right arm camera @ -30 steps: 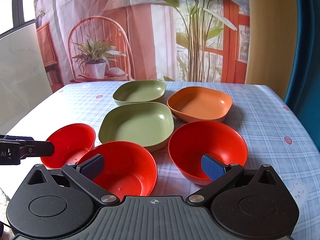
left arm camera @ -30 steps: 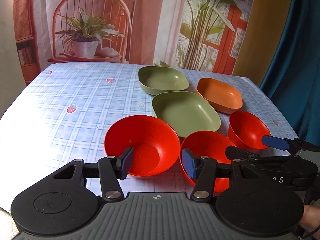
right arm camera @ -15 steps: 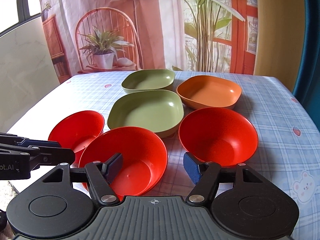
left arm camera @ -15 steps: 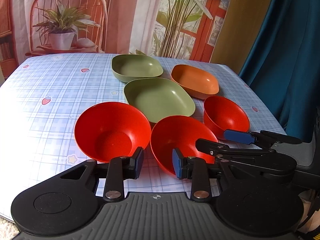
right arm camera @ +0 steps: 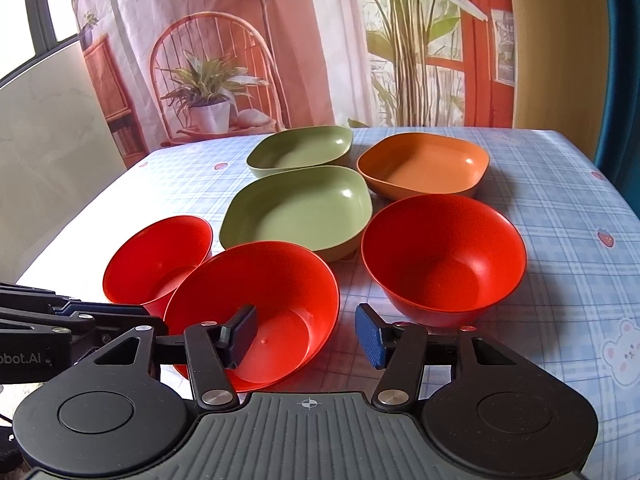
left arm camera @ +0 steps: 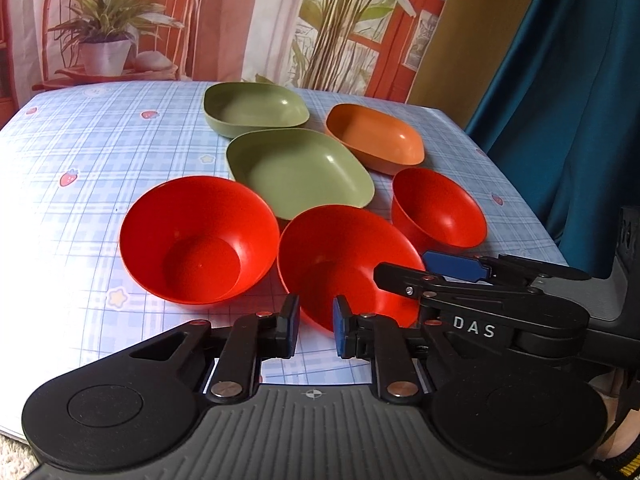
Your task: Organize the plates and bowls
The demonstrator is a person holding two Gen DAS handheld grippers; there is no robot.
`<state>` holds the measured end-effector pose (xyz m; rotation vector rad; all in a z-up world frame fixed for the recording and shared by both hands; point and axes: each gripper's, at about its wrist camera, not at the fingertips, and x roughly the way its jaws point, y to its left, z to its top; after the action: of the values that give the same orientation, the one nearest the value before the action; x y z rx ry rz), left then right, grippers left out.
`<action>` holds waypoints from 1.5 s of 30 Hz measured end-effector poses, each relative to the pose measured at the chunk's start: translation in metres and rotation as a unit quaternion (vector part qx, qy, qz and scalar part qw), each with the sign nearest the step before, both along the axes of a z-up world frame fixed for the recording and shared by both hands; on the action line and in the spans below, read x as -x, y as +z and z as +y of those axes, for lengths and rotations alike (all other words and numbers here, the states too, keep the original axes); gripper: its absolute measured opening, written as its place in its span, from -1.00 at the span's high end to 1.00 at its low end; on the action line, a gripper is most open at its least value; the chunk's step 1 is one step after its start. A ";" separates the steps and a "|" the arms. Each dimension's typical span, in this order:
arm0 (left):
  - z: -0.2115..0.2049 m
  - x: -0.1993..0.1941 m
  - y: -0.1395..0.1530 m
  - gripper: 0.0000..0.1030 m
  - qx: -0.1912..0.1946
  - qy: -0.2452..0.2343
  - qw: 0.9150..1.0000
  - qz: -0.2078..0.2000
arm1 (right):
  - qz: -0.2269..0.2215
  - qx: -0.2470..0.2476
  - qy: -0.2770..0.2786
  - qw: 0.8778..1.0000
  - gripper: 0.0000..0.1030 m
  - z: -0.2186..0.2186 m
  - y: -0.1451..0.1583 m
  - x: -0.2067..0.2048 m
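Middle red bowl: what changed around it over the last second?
Both grippers have just been closing. The left gripper's jaws narrowed to a small gap at the middle red bowl's near rim; whether they pinch it is unclear. The right gripper's jaws narrowed partly and straddle its other rim without pressing. The other dishes lie where they were.

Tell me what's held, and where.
Left gripper seemingly pinches the middle red bowl by its near rim. Right gripper, jaws just closing, straddles that bowl's rim, not yet gripping.
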<state>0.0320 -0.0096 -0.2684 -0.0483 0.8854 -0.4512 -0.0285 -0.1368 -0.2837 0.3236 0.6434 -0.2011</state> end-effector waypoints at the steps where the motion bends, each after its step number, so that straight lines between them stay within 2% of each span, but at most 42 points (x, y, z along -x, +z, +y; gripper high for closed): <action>1: 0.000 -0.002 -0.002 0.63 -0.001 0.004 1.000 0.004 | 0.001 -0.002 0.000 1.000 0.01 -0.001 -0.001 0.000; 5: -0.002 -0.009 -0.006 0.63 -0.006 0.007 1.000 0.010 | 0.006 -0.010 -0.005 1.000 0.03 -0.002 -0.004 0.000; 8: -0.007 -0.012 -0.008 0.63 -0.013 0.006 1.000 0.009 | 0.012 -0.014 -0.006 1.000 0.16 -0.004 -0.006 0.000; 11: -0.009 -0.015 -0.010 0.64 -0.014 0.010 1.000 0.008 | 0.014 -0.016 -0.004 1.000 0.44 -0.005 -0.007 -0.001; 16: -0.010 -0.016 -0.010 0.65 -0.016 0.010 1.000 0.003 | 0.015 -0.012 -0.003 1.000 0.59 -0.004 -0.007 -0.003; 30: -0.010 -0.004 0.019 0.65 -0.018 0.001 0.998 -0.052 | -0.009 -0.001 -0.004 1.000 0.60 -0.006 0.009 0.002; 35: -0.011 0.001 0.031 0.65 -0.024 -0.002 0.997 -0.075 | -0.023 0.001 -0.004 1.000 0.60 -0.007 0.020 0.004; 45: 0.000 0.003 0.050 0.65 -0.008 0.012 0.995 -0.095 | -0.047 0.015 0.008 0.999 0.60 -0.006 0.048 -0.001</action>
<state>0.0293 -0.0098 -0.2182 -0.0001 0.7012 -0.4195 -0.0272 -0.1432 -0.2361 0.2975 0.5494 -0.1793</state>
